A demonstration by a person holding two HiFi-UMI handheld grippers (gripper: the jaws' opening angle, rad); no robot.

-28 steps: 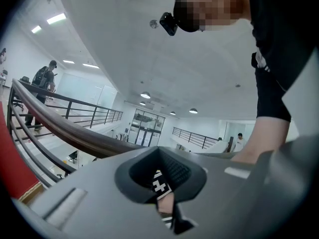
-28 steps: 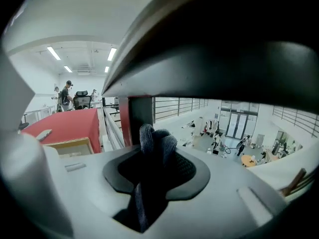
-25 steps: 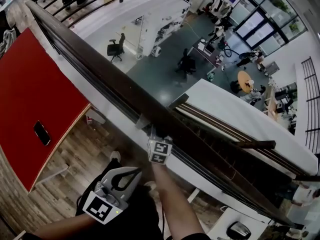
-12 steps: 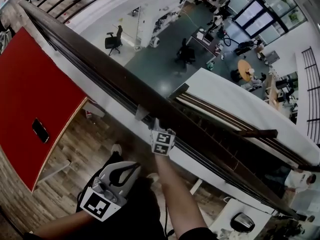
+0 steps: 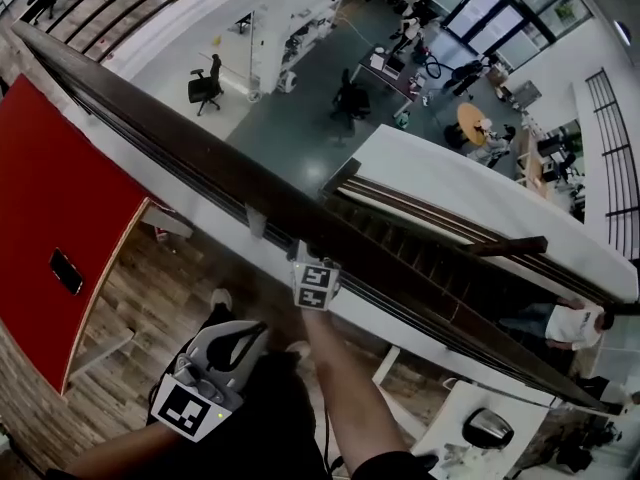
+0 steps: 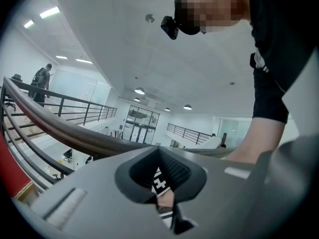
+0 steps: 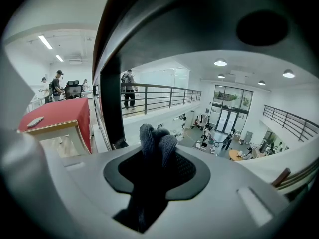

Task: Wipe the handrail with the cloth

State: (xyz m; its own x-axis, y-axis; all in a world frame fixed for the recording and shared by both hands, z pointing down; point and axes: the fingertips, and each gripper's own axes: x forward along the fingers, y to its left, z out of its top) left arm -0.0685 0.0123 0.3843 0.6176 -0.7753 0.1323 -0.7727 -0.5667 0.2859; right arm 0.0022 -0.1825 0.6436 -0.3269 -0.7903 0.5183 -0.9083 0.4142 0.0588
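The dark brown handrail [image 5: 180, 143] runs diagonally from upper left to lower right in the head view. My right gripper [image 5: 303, 256] is pressed against its near side, shut on a dark grey cloth [image 7: 153, 138] that bunches up out of the jaws. In the right gripper view the handrail [image 7: 199, 24] fills the top, close overhead. My left gripper [image 5: 232, 340] hangs low by the person's body, away from the rail, shut with nothing in it. From the left gripper view the handrail [image 6: 75, 133] curves past above the jaws.
A red table [image 5: 50, 208] with a phone [image 5: 66, 270] on it stands at the left on the wood floor. Thinner bars [image 5: 200, 183] run below the handrail. Beyond the rail is an open drop to a lower floor with desks and people. A black post [image 7: 110, 103] holds up the rail.
My right gripper has slid a little to the right along the handrail, away from the grey bracket, still holding the cloth. The left gripper has stayed low.
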